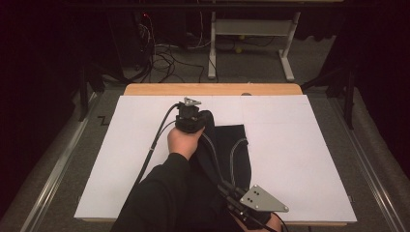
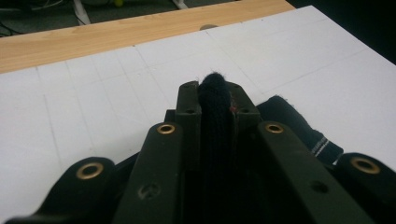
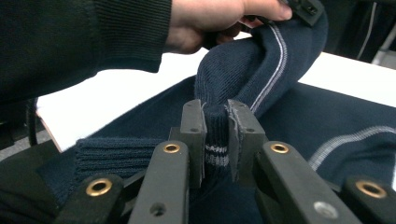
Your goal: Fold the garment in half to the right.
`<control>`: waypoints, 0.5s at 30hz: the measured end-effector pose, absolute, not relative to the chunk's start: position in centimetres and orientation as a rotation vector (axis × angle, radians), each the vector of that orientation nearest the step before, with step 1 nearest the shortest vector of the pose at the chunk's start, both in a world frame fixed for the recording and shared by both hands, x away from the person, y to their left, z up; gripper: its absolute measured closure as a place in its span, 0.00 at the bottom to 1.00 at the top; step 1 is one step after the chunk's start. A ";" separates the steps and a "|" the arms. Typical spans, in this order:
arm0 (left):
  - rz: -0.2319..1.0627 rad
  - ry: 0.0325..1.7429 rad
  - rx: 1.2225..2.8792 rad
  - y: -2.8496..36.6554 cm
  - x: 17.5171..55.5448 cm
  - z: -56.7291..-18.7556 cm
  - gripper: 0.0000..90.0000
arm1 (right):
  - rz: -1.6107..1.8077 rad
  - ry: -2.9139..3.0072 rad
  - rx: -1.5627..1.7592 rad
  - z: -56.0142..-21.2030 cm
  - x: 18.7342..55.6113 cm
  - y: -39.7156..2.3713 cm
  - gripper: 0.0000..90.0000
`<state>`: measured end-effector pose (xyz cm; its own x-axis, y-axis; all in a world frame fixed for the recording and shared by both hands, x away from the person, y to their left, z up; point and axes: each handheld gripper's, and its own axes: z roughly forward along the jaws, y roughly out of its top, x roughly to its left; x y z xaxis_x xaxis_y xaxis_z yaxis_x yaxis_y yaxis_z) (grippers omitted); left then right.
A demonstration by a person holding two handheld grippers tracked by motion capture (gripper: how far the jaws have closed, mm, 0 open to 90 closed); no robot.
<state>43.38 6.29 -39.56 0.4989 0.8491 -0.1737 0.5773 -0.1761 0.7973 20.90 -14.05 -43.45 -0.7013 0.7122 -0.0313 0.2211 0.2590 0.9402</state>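
A dark navy knit garment (image 1: 232, 145) with pale stripes lies on the white board (image 1: 300, 145) near the middle. My left gripper (image 1: 193, 116) sits at its far end, shut on a bunched fold of the knit (image 2: 215, 121) that stands up between the jaws of the left gripper (image 2: 215, 93). My right gripper (image 1: 234, 193) is at the near edge, under its grey plate. In the right gripper view the right gripper (image 3: 217, 116) is shut on a ribbed, striped edge of the garment (image 3: 261, 70), which rises in an arch toward the other hand (image 3: 210, 18).
The white board covers a wooden table whose far edge (image 1: 212, 89) shows bare. A dark-sleeved forearm (image 1: 159, 188) crosses the near middle. Bare white board lies left (image 1: 130, 145) and right of the garment. Cables and a desk frame (image 1: 251, 29) stand on the floor beyond.
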 end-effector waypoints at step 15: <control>0.352 1.191 1.897 3.0 43.8 -41.0 0.82 | 1.367 2.097 0.927 -44.7 20.6 -17.1 0.87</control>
<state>43.79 2.95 -41.04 0.5073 0.8406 -0.1900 0.6024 -0.1882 0.7757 20.62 -17.10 -44.75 -0.6627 0.7486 -0.0206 0.2832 0.2760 0.9185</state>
